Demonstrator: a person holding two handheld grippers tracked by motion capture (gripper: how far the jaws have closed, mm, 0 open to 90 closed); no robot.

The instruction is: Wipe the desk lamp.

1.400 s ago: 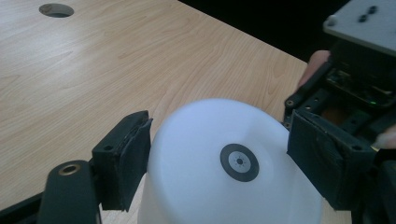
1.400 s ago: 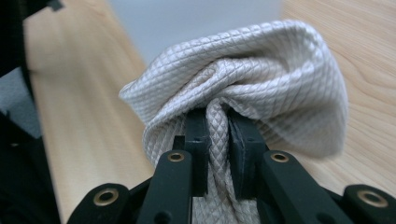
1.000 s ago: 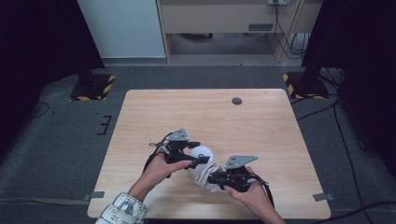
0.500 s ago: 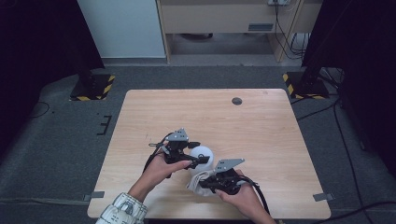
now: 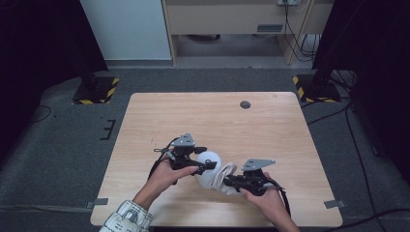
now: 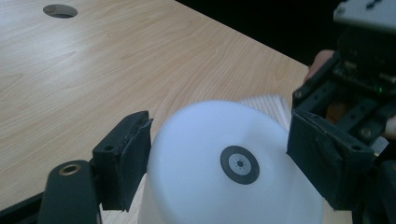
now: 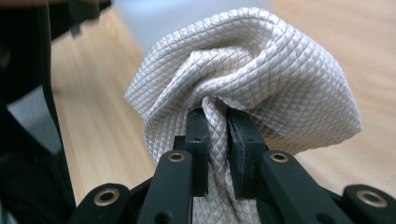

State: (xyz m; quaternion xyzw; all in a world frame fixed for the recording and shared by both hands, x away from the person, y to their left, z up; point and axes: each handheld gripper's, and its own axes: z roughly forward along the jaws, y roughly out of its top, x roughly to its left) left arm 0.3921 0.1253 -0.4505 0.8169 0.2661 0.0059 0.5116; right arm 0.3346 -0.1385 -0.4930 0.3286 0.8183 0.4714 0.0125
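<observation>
Since before, the right gripper (image 5: 231,181) has slid its pinched cloth (image 7: 243,79) closer. Left gripper (image 6: 219,158) probably squeezes the white cup (image 6: 233,163); wipe gently.

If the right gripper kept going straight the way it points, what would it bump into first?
Probably the white cup. The right gripper, shut on the cloth, points toward the cup held by the left gripper, so its bunched cloth would likely touch first. Depth is hard to judge.

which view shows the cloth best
The right gripper view: the cloth sits close up, its quilted weave sharp, bunched between the right gripper. The high view gives a small pale fold; the left gripper view shows a corner behind the white cup.
</observation>
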